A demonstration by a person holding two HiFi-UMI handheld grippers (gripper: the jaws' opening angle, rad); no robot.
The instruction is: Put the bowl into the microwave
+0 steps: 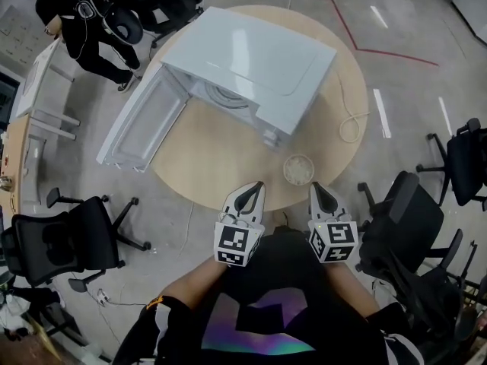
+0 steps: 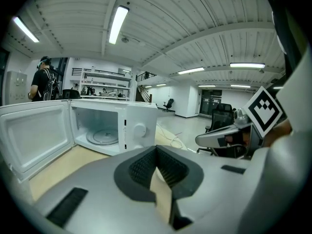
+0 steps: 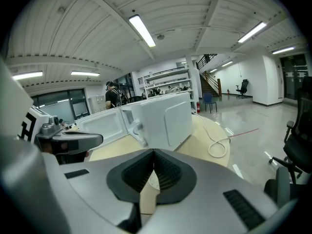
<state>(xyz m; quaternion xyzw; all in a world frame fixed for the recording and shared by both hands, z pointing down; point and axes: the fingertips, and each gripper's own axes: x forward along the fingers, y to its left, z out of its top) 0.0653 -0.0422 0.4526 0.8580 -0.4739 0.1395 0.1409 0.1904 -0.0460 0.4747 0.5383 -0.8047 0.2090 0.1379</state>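
While both tools hang over the near rim of the round wooden worktop (image 1: pixel 221 158), neither one holds anything.

Left tool (image 1: pixel 255 191): its own view shows the jaws brought together at the tips with nothing between the ribbed pads (image 2: pixel 144 167); only pale worktop shows through the slit below. It points toward the open front of the microwave.

Right tool (image 1: pixel 316 191): same state in its own view, with jaws closed tip to tip and nothing clamped. It sits beside the left tool, apart from it. Each tool's marker cube shows in the other's view.

Bowl (image 1: pixel 298 169): small, pale and round, upright on the worktop near the edge closest to the person. It lies just ahead of the right tool's tip and slightly to its left, not touching it. It is outside the microwave, near the front right corner of the casing.

Microwave (image 1: pixel 251 63): a white box set at an angle on the far half of the worktop. Its door (image 1: pixel 141 124) is swung fully open and overhangs the worktop's left edge. The cavity is lit, and the left gripper view shows the glass turntable (image 2: pixel 103 136) on its floor. There is a round dial on the control panel.

A white cable (image 1: pixel 350 128) loops on the worktop's right side. One black office chair (image 1: pixel 84 242) stands on the floor to the left and another (image 1: pixel 403 226) to the right. A person in dark clothes (image 1: pixel 84 14) stands well off at the far left.
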